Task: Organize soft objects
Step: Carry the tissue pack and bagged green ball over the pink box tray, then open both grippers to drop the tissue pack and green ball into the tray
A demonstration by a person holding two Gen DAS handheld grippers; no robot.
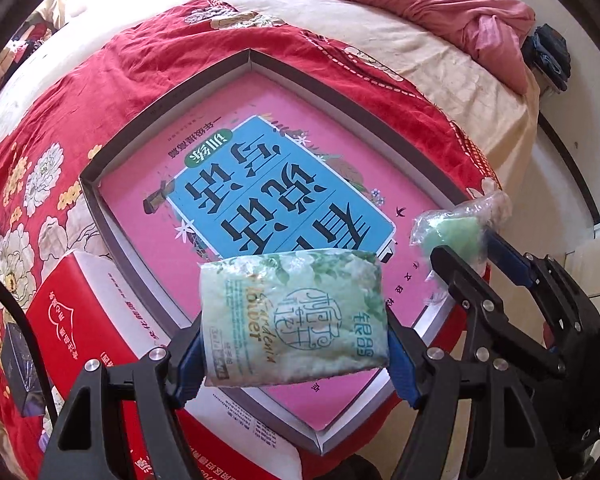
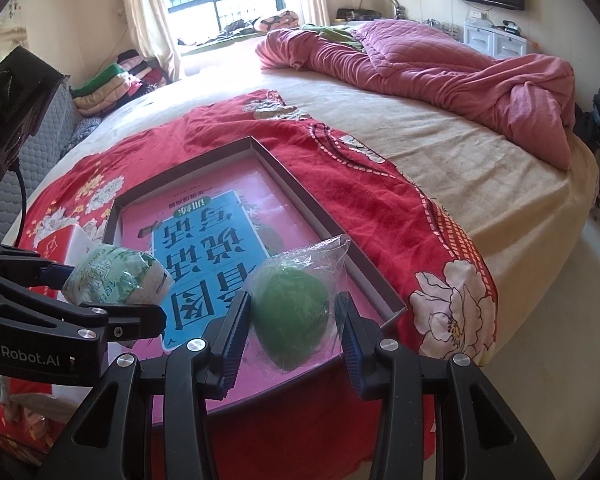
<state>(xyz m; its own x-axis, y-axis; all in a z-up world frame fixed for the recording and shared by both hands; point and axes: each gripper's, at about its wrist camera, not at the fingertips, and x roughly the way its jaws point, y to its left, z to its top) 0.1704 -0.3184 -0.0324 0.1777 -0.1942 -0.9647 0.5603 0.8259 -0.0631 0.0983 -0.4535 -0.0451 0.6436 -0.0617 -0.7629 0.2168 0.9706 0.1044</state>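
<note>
Both your grippers hold soft packs above the open box on the bed.

The red floral blanket [image 2: 380, 216] carries the shallow grey box [image 1: 140, 120] with its pink book [image 1: 220, 120]. Your left gripper [image 1: 294, 354] is closed against both ends of the green tissue pack [image 1: 296, 316], and your right gripper [image 2: 292, 330] pinches the bagged green sponge [image 2: 290, 314], both over the box.
</note>
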